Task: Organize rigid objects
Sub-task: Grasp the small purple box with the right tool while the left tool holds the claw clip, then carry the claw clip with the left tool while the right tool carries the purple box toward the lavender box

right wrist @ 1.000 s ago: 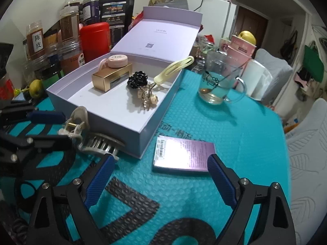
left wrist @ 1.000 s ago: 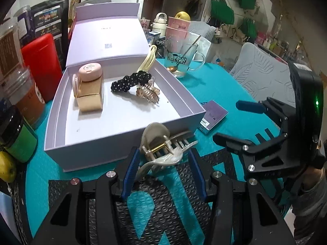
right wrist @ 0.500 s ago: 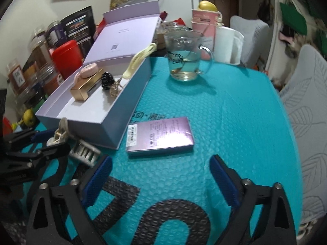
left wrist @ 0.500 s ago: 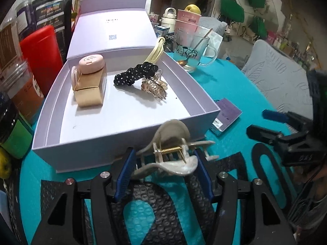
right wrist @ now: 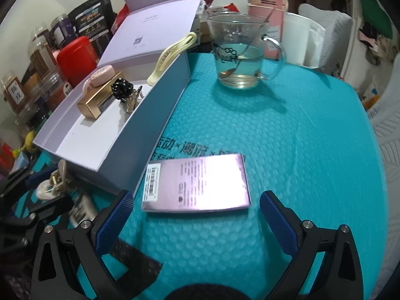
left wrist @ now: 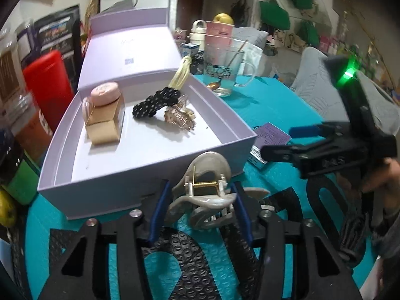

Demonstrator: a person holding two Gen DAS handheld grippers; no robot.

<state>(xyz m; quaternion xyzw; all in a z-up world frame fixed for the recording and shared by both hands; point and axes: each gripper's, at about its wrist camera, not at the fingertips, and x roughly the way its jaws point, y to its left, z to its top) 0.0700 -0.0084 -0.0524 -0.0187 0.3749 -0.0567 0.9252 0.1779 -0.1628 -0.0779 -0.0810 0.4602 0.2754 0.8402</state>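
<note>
My left gripper (left wrist: pixel 198 207) is shut on a pearly hair claw clip (left wrist: pixel 205 195), held just in front of the near wall of the open lilac box (left wrist: pixel 150 172). The box holds a gold perfume box with a pink cap (left wrist: pixel 105 115), a black beaded clip (left wrist: pixel 155 102), a small gold clip (left wrist: pixel 178 118) and a cream clip (left wrist: pixel 180 75) leaning on its far rim. My right gripper (right wrist: pixel 197 215) is open, its fingers either side of the flat lilac packet (right wrist: pixel 197 185) on the teal mat. The claw clip also shows in the right wrist view (right wrist: pixel 53 185).
A glass mug with water and a spoon (right wrist: pixel 240 57) stands behind the packet. Jars and a red canister (right wrist: pixel 75 60) crowd the left of the box. Pink cups (right wrist: pixel 267 2) and a white bag stand at the back. A grey chair (left wrist: pixel 325 85) is at right.
The left gripper has lifted the claw clip slightly and turned it level near the box wall. The right gripper has moved in toward the lilac packet, which now lies between its fingers.
</note>
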